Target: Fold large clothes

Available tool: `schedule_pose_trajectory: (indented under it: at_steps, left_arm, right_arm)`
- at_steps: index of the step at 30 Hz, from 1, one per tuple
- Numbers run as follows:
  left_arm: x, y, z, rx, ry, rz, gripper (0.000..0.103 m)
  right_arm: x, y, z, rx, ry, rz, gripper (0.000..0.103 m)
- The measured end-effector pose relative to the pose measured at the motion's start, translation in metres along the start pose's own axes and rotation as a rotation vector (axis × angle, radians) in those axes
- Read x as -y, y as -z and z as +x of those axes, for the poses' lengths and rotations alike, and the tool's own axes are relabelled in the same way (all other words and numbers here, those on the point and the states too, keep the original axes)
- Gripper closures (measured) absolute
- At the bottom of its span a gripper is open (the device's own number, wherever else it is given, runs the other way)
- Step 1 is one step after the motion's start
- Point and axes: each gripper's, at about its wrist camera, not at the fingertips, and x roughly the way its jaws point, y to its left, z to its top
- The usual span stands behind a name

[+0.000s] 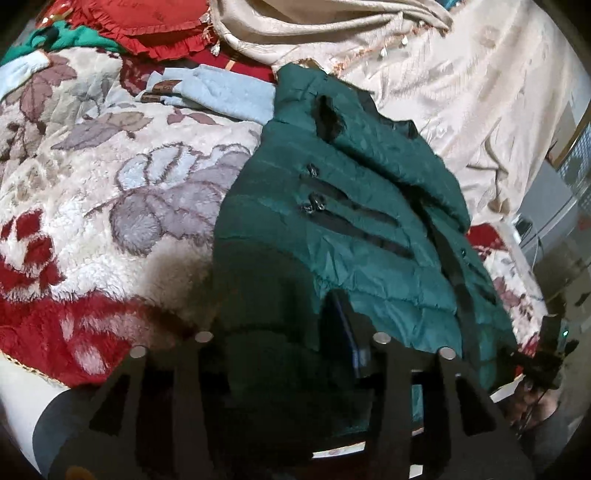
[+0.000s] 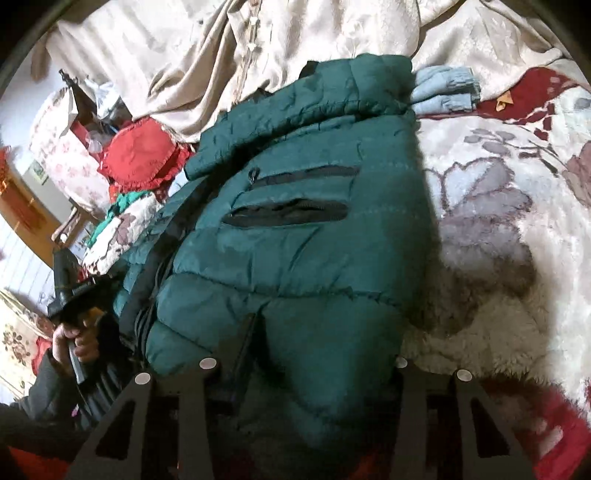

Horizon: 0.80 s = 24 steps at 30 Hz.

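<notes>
A dark green puffer jacket (image 1: 351, 206) with black zip pockets lies on a floral fleece blanket (image 1: 110, 192). It also shows in the right wrist view (image 2: 303, 229). My left gripper (image 1: 291, 343) is at the jacket's near hem, and green fabric fills the space between its fingers; it looks shut on the hem. My right gripper (image 2: 306, 365) is at the other side of the hem, with the padded fabric bulging between its fingers. The left gripper, held in a hand, shows at the left of the right wrist view (image 2: 74, 295).
A folded light blue garment (image 1: 218, 96) lies beyond the jacket. A red frilled cushion (image 1: 147, 26) and a beige satin cover (image 1: 461, 81) lie at the back. The blanket (image 2: 498, 206) spreads to the right of the jacket.
</notes>
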Motion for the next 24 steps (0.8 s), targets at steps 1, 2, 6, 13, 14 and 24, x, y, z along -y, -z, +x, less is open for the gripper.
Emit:
schedule_pose_trajectory:
  at_steps: [1,2,6,13,14,24]
  left_arm:
    - [0.001,0.001,0.001,0.002,-0.005,0.006,0.059]
    - [0.001,0.001,0.000,0.006,-0.007,0.008,0.059]
    - [0.005,0.001,-0.004,0.044,-0.011,0.029,0.058]
    - [0.007,0.003,-0.006,0.044,-0.074,0.055,0.088]
    - [0.007,0.004,-0.008,0.048,-0.070,0.061,0.089]
    - [0.003,0.007,0.000,0.016,-0.110,0.036,0.066]
  right_arm:
    - [0.000,0.002,0.000,0.010,0.001,0.011,0.056]
    - [-0.002,0.002,-0.001,0.007,0.014,0.005,0.056]
    - [-0.011,0.001,-0.012,0.030,0.008,-0.030,0.059]
    - [-0.021,0.000,-0.024,0.078,0.048,-0.056,0.082]
    - [-0.026,0.001,-0.027,0.091,0.038,-0.078,0.083]
    - [-0.023,0.008,-0.014,0.064,0.095,-0.094,0.083]
